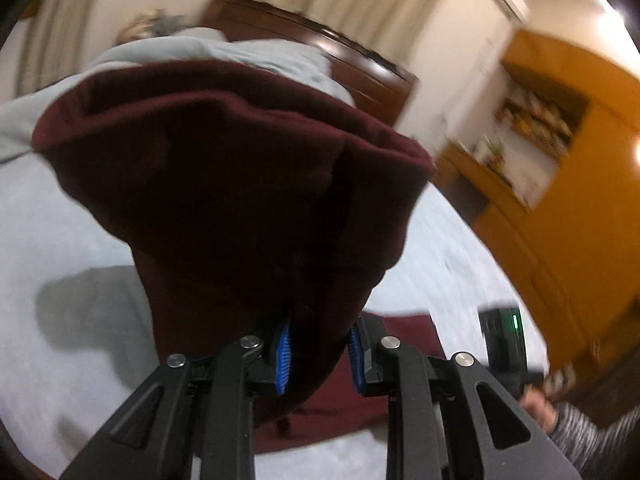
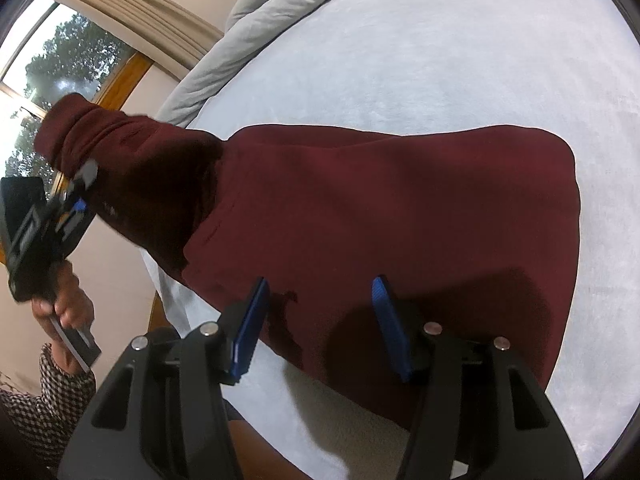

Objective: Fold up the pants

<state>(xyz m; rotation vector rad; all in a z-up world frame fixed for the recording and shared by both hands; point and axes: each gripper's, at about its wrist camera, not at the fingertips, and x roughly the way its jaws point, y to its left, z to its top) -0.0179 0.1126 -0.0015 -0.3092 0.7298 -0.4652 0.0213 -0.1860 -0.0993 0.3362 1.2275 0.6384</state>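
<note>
Dark maroon pants (image 2: 380, 208) lie on a white bed (image 2: 440, 60). My left gripper (image 1: 318, 354) is shut on one end of the pants (image 1: 240, 184) and holds it lifted off the bed, the fabric bunched between its blue pads. In the right wrist view the left gripper (image 2: 76, 196) shows at the far left with the raised fabric. My right gripper (image 2: 320, 300) is open and empty, hovering just above the near edge of the pants, its blue pads (image 2: 252, 324) wide apart.
A grey duvet (image 2: 280, 12) is bunched at the head of the bed. A dark wooden headboard (image 1: 320, 52) and orange cabinets (image 1: 560, 184) stand beyond. A window (image 2: 48, 68) is at the left. The right gripper's body (image 1: 504, 340) shows in the left wrist view.
</note>
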